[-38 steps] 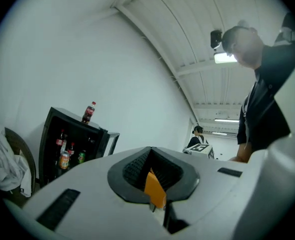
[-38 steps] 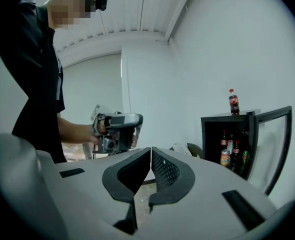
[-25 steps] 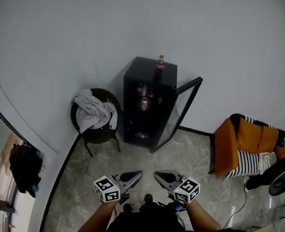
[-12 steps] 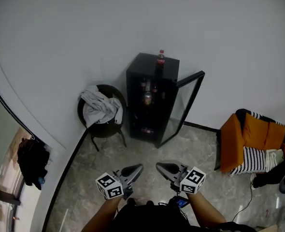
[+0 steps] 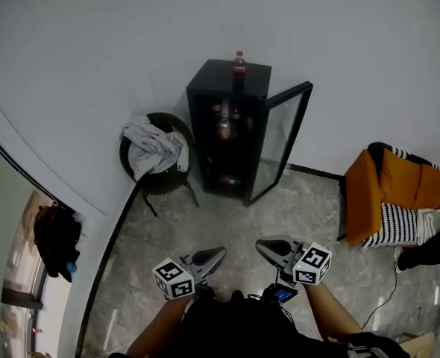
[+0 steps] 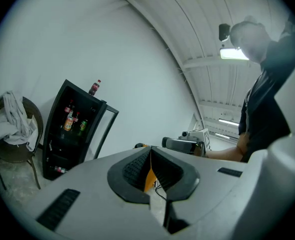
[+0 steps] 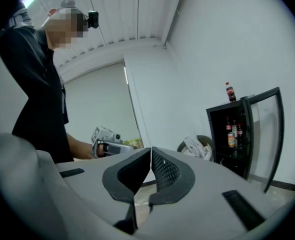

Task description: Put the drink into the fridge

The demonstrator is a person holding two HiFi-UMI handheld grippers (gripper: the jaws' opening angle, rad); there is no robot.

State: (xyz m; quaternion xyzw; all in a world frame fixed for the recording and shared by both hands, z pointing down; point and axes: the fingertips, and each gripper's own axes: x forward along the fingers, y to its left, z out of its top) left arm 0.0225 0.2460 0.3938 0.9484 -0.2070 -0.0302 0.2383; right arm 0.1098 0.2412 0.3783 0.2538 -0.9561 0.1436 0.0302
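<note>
Here the drink [image 5: 239, 60], a cola bottle with a red cap, stands upright on top of the black fridge [image 5: 214, 80], toward the back, close to the white wall [image 5: 339, 43]. No gripper touches it. The fridge stands on the floor with its glass door [image 5: 283, 144] swung open to the right side in the head view. On the shelves inside are several other bottles and cans [image 5: 224, 125]. Just beside the fridge, on its left, is a round dark chair [image 5: 177, 185] with a grey cloth [image 5: 154, 149] heaped on it. On the right, well apart from the fridge, is an orange seat [image 5: 384, 192] with a striped black-and-white fabric [image 5: 393, 233] on it. The floor [image 5: 227, 226] is of grey marbled tiles. The left gripper [image 5: 218, 253] and the right gripper [image 5: 259, 246] are held low in front of the person, side by side and well apart from the fridge. Both have their jaws pressed together at the tips, and nothing is held between them.
</note>
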